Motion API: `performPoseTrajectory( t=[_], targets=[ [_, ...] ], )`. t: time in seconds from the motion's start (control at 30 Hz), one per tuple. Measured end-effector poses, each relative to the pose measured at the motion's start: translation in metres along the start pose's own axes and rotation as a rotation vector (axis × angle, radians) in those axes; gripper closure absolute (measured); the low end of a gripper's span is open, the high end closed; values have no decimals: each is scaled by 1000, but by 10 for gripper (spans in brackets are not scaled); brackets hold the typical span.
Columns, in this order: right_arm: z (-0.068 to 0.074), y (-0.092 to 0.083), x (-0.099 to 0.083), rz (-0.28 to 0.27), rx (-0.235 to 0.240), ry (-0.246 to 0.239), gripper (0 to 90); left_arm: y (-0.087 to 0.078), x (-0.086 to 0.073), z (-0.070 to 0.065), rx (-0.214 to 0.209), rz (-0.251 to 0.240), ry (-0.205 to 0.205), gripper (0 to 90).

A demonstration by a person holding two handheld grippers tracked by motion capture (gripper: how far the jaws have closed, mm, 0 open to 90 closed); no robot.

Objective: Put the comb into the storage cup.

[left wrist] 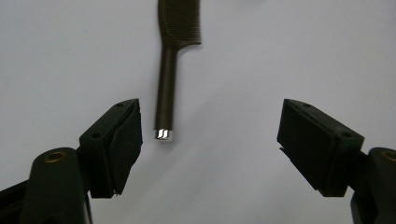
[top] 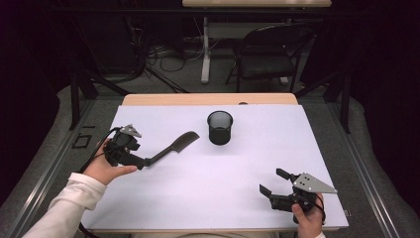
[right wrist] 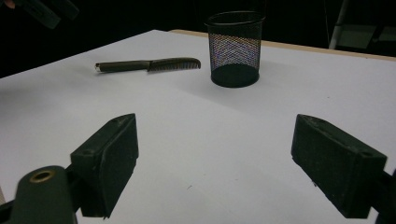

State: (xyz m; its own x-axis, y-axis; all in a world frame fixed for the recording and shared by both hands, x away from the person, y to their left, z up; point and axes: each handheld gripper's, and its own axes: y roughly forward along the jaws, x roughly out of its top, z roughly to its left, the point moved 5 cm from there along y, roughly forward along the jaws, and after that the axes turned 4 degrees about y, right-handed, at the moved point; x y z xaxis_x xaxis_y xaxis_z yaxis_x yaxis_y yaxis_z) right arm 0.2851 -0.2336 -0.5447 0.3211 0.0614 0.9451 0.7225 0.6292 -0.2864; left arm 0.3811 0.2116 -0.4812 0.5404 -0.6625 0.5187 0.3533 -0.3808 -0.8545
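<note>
Nearest the front edge of the tabletop (top: 218, 198), toward its right corner, the right gripper (top: 275, 188) is hanging with its jaws spread wide and nothing between them, pointing across the sheet toward the far side. Further in, by the left edge, the left gripper (top: 143, 161) is hovering just at the silver-tipped end of the comb's handle, jaws apart and not gripping; the comb (top: 174, 147) is lying flat, its teeth end aimed toward the mesh cup (top: 220, 127), which is standing upright near the middle of the far edge. To take the comb cleanly, I would say the left jaws should be straddling the handle squarely, a little past the tip, and closing across its narrow sides before lifting.
</note>
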Motion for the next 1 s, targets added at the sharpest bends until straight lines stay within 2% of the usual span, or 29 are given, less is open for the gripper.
performPoseTrajectory(
  t=[0.03,0.1,0.17,0.43,0.8,1.0],
  targets=[
    [0,0,0,-1,1,0,147,-2,4,0,15,11,15,221],
    [0,0,0,-2,3,0,146,-5,11,1,1,12,11,223],
    [0,0,0,-5,5,1,146,-6,16,2,5,29,16,223],
    [0,0,0,-2,6,6,146,5,32,10,-6,78,21,233],
    [0,0,0,0,7,1,147,20,43,23,-17,148,7,239],
    [0,0,-1,4,10,2,146,26,46,27,-34,162,-3,253]
  ],
)
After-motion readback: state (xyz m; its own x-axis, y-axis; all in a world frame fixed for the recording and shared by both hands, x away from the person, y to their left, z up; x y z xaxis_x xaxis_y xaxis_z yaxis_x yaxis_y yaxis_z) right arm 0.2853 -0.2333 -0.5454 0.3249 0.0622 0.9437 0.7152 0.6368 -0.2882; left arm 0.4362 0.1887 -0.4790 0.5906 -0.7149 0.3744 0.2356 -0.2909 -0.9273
